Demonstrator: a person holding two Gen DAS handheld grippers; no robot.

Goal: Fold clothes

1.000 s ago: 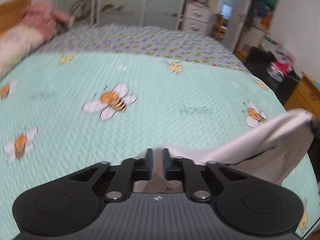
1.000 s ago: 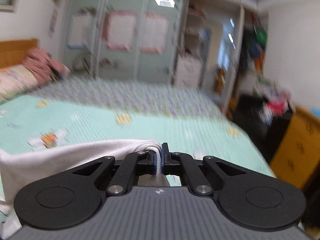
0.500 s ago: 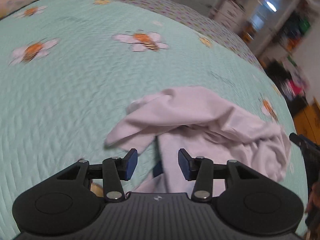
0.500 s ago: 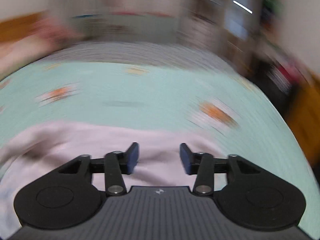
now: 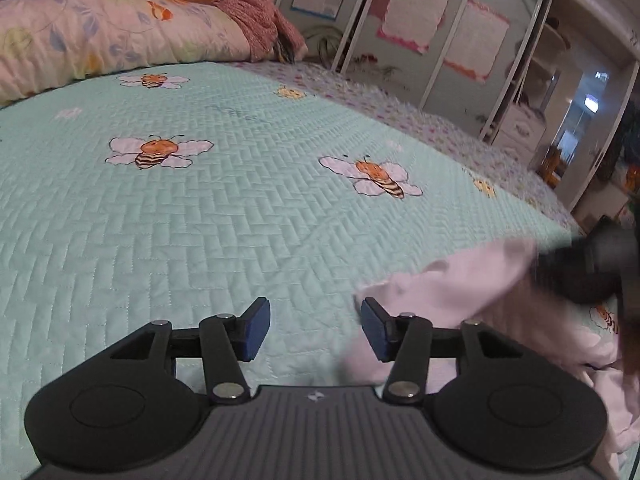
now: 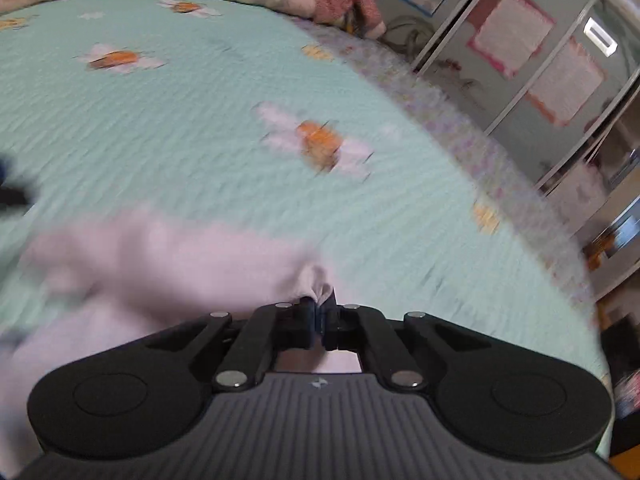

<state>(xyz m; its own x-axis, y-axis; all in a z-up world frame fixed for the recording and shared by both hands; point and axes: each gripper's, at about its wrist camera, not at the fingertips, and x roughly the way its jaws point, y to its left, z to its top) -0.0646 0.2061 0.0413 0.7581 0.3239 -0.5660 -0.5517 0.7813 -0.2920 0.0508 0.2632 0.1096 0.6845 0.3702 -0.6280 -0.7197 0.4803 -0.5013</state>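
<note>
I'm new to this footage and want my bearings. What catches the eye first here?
The mint bedspread with its bee prints fills both views. A pale pink garment lies crumpled at its near edge, a fold pinched in the shut right gripper. The left gripper hangs beside it, jaws opening on nothing.

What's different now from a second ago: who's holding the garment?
The left tongs let go of the pale pink garment and are opening over bare bedspread, nothing between them. The right tongs released, then re-clamped a bunched edge. The garment dropped onto the bed. The pillow is unchanged.
</note>
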